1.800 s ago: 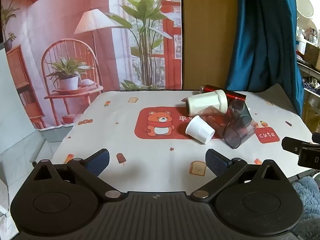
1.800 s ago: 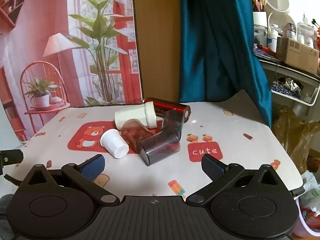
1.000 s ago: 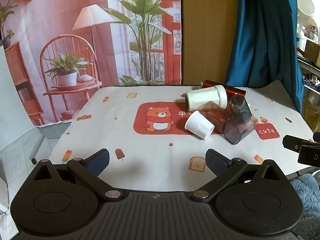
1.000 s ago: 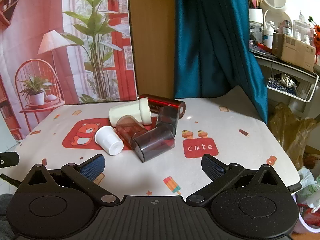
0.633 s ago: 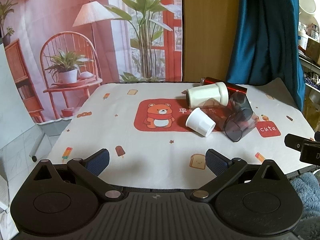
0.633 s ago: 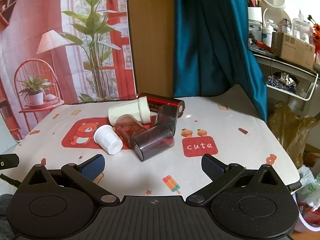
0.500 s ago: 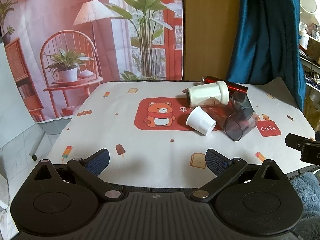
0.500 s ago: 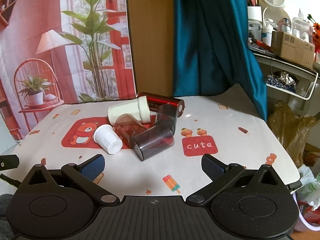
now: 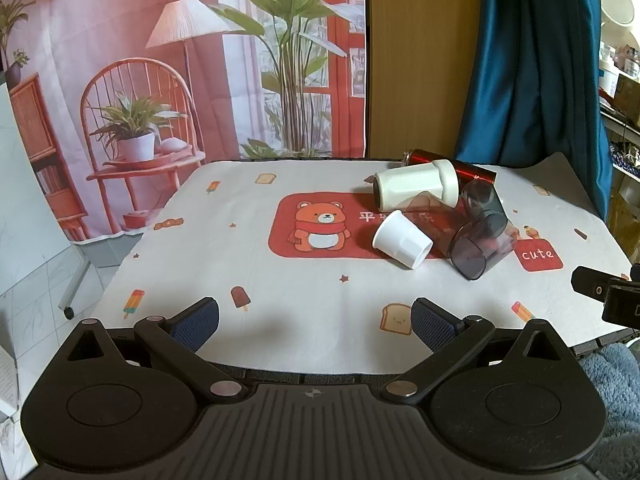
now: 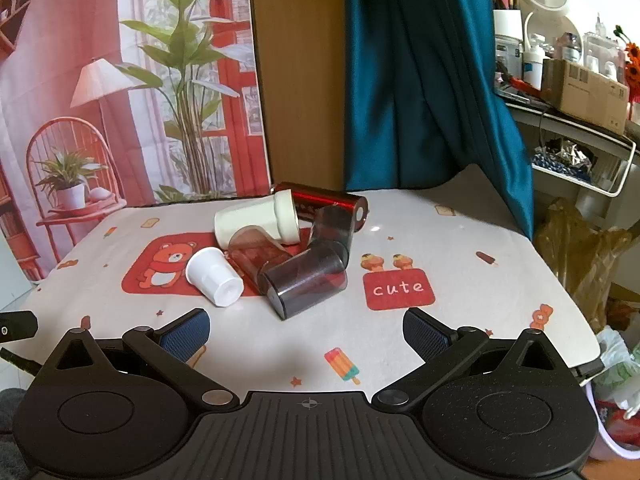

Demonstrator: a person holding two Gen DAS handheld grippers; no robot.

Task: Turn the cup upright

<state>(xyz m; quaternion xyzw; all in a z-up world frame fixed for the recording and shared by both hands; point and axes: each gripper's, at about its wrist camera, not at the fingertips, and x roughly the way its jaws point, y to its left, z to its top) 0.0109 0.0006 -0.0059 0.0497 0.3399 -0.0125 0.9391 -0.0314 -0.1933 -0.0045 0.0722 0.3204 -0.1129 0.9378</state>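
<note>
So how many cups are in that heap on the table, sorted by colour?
White or cream: 2, a small white plastic cup and a larger cream cup.
Smoky see-through: 2, and.
Reddish see-through: 1.
Shiny red metal tumbler: 1.
Total: 6, all on their sides.

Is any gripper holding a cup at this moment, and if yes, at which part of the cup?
Nothing is held. The left gripper and right gripper are both open and empty, short of the tipped cups; the small white cup lies on its side on the table, untouched.
</note>
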